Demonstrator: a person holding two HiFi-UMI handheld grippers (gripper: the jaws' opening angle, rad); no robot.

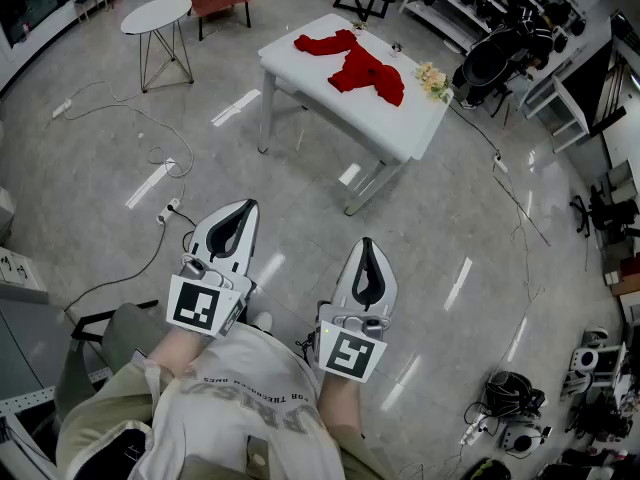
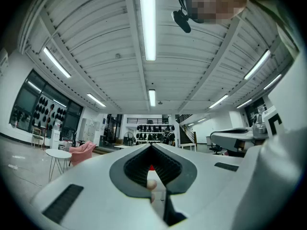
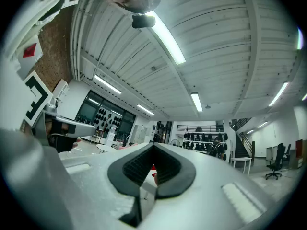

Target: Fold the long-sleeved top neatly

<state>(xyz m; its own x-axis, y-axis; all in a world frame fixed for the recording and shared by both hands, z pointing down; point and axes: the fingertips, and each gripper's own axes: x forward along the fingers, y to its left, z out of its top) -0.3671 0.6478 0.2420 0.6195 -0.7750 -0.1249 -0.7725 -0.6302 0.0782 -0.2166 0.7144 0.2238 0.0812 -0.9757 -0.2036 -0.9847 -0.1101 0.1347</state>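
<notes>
Head view: the red long-sleeved top (image 1: 360,66) lies crumpled on the tabletop (image 1: 330,106). It is well apart from our left hand-held gripper (image 1: 241,213) and right hand-held gripper (image 1: 367,248). We might trip on the floor cables (image 1: 166,211) short of the tabletop.

Left gripper view: jaws pressed together, empty, no cables visible.

Right gripper view: likewise.
</notes>
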